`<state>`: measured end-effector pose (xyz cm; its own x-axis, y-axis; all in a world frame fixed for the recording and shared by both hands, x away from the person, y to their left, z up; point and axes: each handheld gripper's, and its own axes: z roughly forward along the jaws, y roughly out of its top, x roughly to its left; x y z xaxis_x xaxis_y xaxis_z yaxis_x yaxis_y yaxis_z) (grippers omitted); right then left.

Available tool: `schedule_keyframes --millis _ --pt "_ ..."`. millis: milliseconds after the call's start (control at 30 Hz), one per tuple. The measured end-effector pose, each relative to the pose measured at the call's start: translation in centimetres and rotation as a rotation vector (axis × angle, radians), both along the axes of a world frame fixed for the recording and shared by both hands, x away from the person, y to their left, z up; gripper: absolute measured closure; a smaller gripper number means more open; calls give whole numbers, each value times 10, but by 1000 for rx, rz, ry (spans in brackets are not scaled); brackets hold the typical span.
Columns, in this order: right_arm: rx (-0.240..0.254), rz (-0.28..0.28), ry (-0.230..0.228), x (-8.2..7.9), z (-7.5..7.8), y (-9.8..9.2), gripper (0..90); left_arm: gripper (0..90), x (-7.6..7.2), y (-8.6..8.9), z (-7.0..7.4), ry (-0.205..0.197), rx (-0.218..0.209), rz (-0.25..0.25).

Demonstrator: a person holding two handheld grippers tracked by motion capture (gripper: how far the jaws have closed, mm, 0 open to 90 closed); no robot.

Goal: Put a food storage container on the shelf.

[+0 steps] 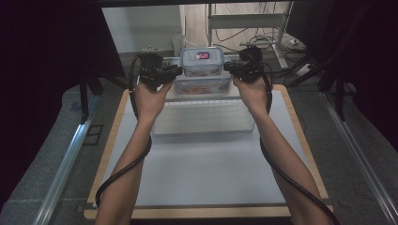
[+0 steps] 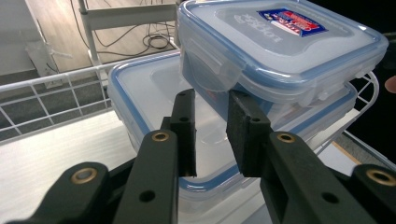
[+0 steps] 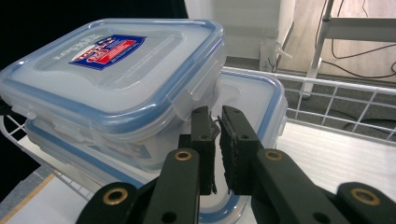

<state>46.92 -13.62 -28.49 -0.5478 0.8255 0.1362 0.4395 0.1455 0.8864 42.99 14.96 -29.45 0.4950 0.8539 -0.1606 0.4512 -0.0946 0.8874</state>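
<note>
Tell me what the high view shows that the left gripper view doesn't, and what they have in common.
High view alone: the person's two forearms, the white table top with its wooden edge, and both hand-held grippers, left and right, on either side of the small container.

Left gripper view alone: the left hand-held gripper's jaws standing apart just short of the small container's side latch, and the printed label up close.

Both: the small container stacked on a larger blue-rimmed container in a white wire rack.
</note>
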Motion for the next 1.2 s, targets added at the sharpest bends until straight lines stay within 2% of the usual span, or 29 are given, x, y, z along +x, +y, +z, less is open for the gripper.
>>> schedule_keyframes --millis 100,233,300,400,467,600,667,767,867,967,1033,1200 --pt "3 9 -10 -5 0 -4 821 726 -8 3 0 -16 1 -13" --pt "21 64 -37 -25 -3 -15 775 683 -26 8 -2 -45 7 -35" --pt "35 108 -48 -40 -7 -23 716 623 -40 11 -5 -66 10 -55" --pt "42 161 -59 -59 -17 -33 589 477 -60 12 -14 -77 27 -88" --pt "24 188 -60 -73 -29 -40 483 375 -74 11 -26 -78 44 -118" --pt "-73 227 -52 -95 -59 -48 316 246 -101 7 -56 -77 100 -149" --pt "-108 236 -52 -104 -74 -53 257 183 -114 7 -72 -68 110 -152" --pt "-130 234 -32 -117 -96 -63 184 129 -130 10 -95 -46 118 -151" --pt "-145 230 -18 -128 -115 -73 131 94 -144 17 -115 -20 110 -149" --pt "-159 221 -13 -139 -128 -81 101 74 -157 22 -129 -7 108 -142" --pt "-161 220 -13 -145 -134 -85 88 69 -165 24 -136 -1 98 -141" --pt "-159 226 -16 -160 -142 -91 66 49 -179 24 -146 0 119 -157"
